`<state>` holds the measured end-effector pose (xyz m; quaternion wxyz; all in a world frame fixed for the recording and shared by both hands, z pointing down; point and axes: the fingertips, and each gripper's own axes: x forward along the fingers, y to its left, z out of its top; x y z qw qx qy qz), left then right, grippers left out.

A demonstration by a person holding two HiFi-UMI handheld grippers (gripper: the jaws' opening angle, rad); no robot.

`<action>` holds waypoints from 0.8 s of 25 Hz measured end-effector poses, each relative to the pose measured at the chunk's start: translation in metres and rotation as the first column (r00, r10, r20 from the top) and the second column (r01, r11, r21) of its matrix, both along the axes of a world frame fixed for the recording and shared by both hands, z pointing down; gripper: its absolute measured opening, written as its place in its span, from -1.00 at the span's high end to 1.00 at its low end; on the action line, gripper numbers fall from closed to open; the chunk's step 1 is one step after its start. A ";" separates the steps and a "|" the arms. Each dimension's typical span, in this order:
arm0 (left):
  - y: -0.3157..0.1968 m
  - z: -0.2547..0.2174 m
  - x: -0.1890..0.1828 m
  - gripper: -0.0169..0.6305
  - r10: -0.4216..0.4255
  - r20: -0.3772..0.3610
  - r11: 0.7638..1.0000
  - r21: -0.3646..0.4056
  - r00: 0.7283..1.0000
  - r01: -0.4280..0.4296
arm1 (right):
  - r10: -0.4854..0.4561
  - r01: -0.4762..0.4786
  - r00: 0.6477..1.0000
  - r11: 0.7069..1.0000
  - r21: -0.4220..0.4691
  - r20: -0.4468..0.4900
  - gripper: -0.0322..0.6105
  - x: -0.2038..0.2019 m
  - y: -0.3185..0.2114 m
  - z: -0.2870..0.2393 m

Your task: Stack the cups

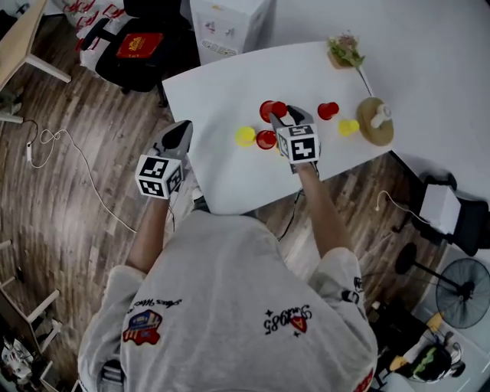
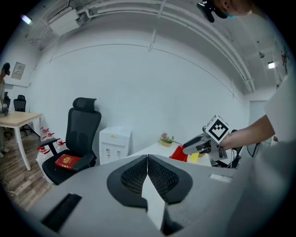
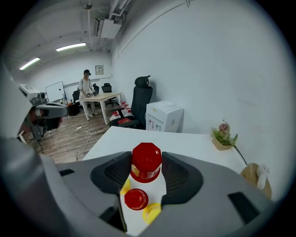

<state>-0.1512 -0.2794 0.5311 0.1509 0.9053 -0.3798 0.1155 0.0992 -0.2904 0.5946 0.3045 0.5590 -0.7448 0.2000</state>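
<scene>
My right gripper (image 1: pixel 284 114) is shut on an upturned red cup (image 3: pixel 146 161) and holds it above the white table (image 1: pixel 222 176). On the table under it stand another red cup (image 3: pixel 136 199) and two yellow cups (image 3: pixel 152 213). The head view shows a yellow cup (image 1: pixel 245 136) and a red cup (image 1: pixel 266 139) beside that gripper, with a red cup (image 1: pixel 328 110) and a yellow cup (image 1: pixel 348 127) further right. My left gripper (image 1: pixel 181 132) hangs off the table's left edge, shut on nothing (image 2: pixel 147 159). From there the right gripper (image 2: pixel 196 144) with its red cup (image 2: pixel 179 152) is visible.
A round wooden stand (image 1: pixel 375 121) and a small potted plant (image 1: pixel 346 50) sit at the table's far right. A black office chair (image 1: pixel 134 46) and a white cabinet (image 1: pixel 226 23) stand behind the table. Cables lie on the wood floor at left. A fan (image 1: pixel 463 291) is at lower right.
</scene>
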 end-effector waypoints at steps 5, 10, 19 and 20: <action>0.007 0.001 0.009 0.93 0.046 -0.009 0.999 0.000 0.999 -0.046 | -0.038 0.037 0.999 0.998 -0.050 -0.018 0.26 -0.017 0.028 0.018; 0.011 0.006 0.001 0.93 0.056 -0.010 0.998 -0.010 0.998 -0.056 | -0.041 0.039 0.999 0.995 -0.091 -0.016 0.26 -0.028 0.043 0.034; 0.013 0.008 -0.024 0.93 0.043 -0.015 0.999 -0.019 0.999 -0.044 | -0.055 0.044 0.996 0.989 -0.138 -0.075 0.25 -0.043 0.053 0.046; 0.012 0.009 -0.027 0.93 0.042 -0.016 0.999 -0.019 0.999 -0.042 | -0.062 0.049 0.994 0.989 -0.139 -0.088 0.25 -0.045 0.053 0.047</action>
